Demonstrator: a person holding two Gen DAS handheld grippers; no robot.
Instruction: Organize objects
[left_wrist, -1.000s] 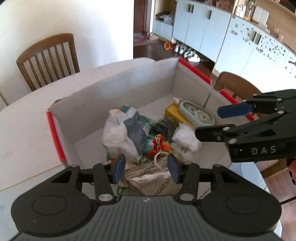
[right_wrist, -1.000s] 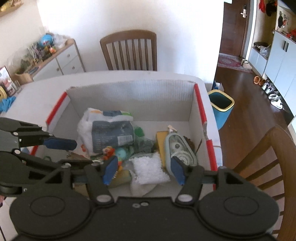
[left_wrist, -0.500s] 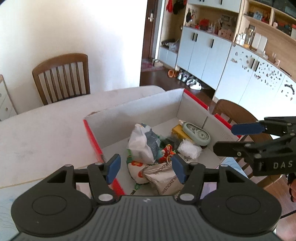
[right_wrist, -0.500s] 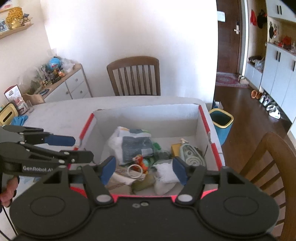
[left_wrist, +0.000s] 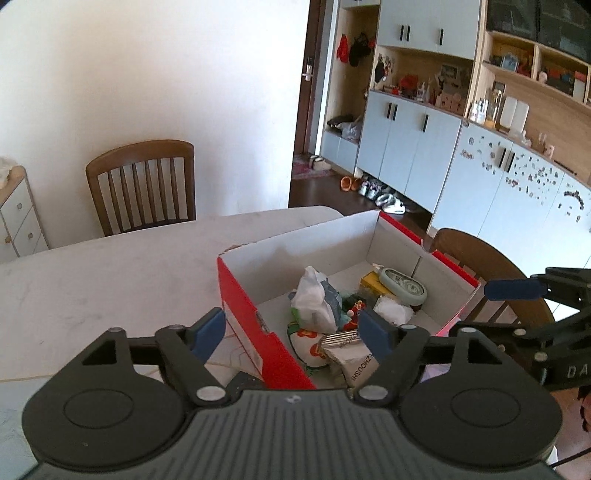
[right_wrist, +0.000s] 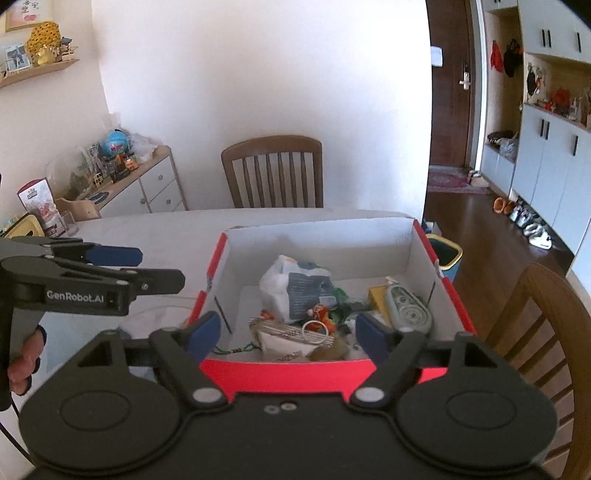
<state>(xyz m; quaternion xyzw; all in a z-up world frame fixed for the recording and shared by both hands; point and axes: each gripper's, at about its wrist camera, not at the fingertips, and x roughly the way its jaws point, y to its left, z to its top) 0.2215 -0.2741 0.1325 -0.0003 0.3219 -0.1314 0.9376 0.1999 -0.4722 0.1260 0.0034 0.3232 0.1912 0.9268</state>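
Observation:
A red cardboard box with white inner walls stands on the white table. Inside lie a white bag with a grey-blue label, a pale green dispenser, a yellow carton, a silver foil packet and a small red toy. My left gripper hovers above the box's near left corner, its jaws opening with nothing between the pads. My right gripper hangs over the box's front wall, jaws also opening and empty. Each gripper shows in the other's view: the right gripper, the left gripper.
A wooden chair stands behind the table and another chair at its right side. A teal bin sits on the floor past the box. A low dresser with clutter lines the left wall. A person's hand holds the left gripper.
Both grippers have drawn back and risen from over the box's contents, so the box now looks smaller and farther off. Both pairs of jaws have spread wider.

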